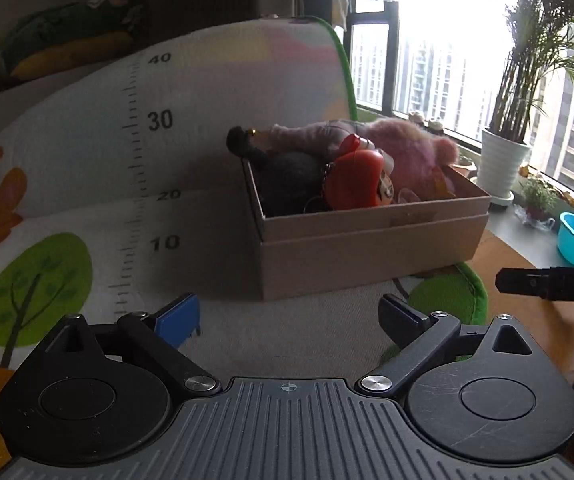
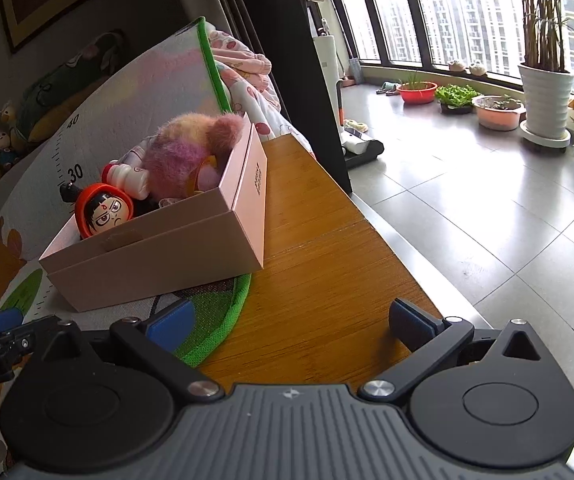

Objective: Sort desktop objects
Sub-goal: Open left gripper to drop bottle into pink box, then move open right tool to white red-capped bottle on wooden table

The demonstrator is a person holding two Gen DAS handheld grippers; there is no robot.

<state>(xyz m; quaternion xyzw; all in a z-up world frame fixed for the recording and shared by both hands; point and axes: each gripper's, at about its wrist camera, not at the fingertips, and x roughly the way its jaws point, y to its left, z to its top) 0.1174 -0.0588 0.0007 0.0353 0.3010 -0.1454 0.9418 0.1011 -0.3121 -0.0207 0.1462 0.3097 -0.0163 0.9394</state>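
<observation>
Left claw (image 1: 289,320) agape, box (image 1: 367,240) toys overlapping

One cardboard box (image 2: 159,256), one red-hooded figure (image 2: 105,210), one pink plush toy (image 2: 191,152), one play mat (image 1: 87,152), two tools.

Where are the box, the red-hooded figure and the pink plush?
box (image 2: 159,264), right wrist view, on its front wall.
red-hooded figure (image 2: 105,212), right wrist view, on its face.
pink plush (image 1: 411,152), left wrist view, on its furry body above the box rim.
</observation>
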